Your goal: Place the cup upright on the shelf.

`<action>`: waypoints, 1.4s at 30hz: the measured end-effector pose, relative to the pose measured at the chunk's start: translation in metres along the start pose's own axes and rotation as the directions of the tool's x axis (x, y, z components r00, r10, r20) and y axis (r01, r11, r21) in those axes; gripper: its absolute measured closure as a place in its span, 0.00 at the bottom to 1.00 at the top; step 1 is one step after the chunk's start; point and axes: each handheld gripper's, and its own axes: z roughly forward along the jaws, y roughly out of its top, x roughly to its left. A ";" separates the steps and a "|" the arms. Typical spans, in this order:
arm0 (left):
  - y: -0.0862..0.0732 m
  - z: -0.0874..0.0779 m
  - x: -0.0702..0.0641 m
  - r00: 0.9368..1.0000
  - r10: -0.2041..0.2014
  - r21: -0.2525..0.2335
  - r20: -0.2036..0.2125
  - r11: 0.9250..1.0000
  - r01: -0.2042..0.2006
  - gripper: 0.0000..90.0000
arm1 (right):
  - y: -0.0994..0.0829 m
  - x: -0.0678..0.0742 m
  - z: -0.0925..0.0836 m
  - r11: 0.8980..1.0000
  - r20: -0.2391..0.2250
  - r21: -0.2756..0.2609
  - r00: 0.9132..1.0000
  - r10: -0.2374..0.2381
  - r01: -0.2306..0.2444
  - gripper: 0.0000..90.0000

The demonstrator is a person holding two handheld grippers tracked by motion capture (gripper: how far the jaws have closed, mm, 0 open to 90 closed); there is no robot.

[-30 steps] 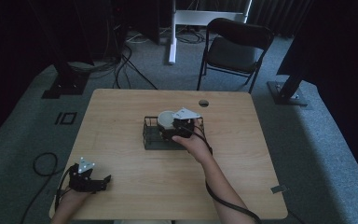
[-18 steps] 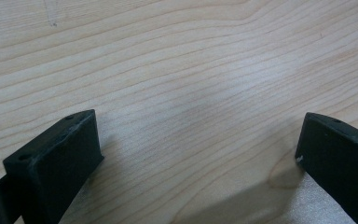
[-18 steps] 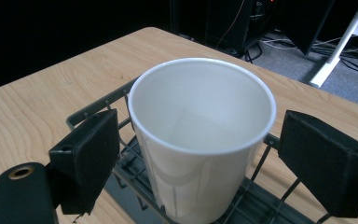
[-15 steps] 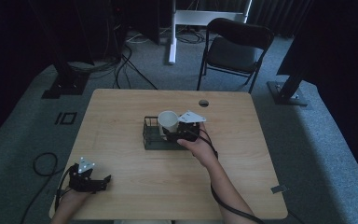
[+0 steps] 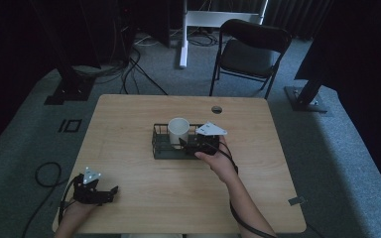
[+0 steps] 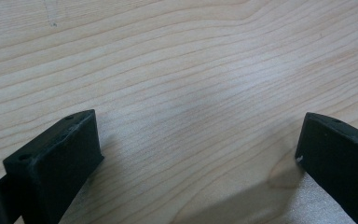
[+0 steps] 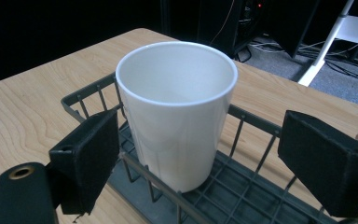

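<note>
A white cup (image 5: 178, 130) stands upright in the left half of a black wire basket (image 5: 158, 148) at the middle of the wooden table (image 5: 129, 119). My right gripper (image 5: 186, 144) is over the basket's right half, open, its jaws on either side of the cup but apart from it. In the right gripper view the cup (image 7: 177, 107) stands just beyond the gripper (image 7: 200, 140), inside the basket (image 7: 256, 123). My left gripper (image 5: 110, 191) rests near the table's front left corner, open. The left gripper (image 6: 196, 135) has only bare wood between its jaws.
A round cable hole (image 5: 217, 109) lies in the table behind the basket. A black folding chair (image 5: 250, 49) stands beyond the far edge. Cables (image 5: 44, 173) lie on the grey floor at the left.
My right gripper has let go of the cup and drawn back slightly to the right and toward the person. The cup now stands upright in the basket. The left gripper has not moved.
</note>
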 end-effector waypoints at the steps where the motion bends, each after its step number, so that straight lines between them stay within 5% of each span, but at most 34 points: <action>1: 0.000 0.000 0.000 1.000 0.000 0.000 0.000 1.000 0.000 0.00 | -0.001 0.000 -0.002 1.000 0.000 0.000 1.000 -0.004 0.004 0.14; 24: 0.000 0.000 0.000 1.000 0.000 0.000 0.000 1.000 0.000 0.00 | -0.030 -0.024 -0.043 1.000 0.049 -0.003 0.999 0.019 -0.019 0.14; 42: 0.000 0.000 0.000 1.000 0.000 0.000 0.000 1.000 0.000 0.00 | -0.061 -0.036 -0.054 0.998 0.066 0.025 0.996 0.057 -0.059 0.14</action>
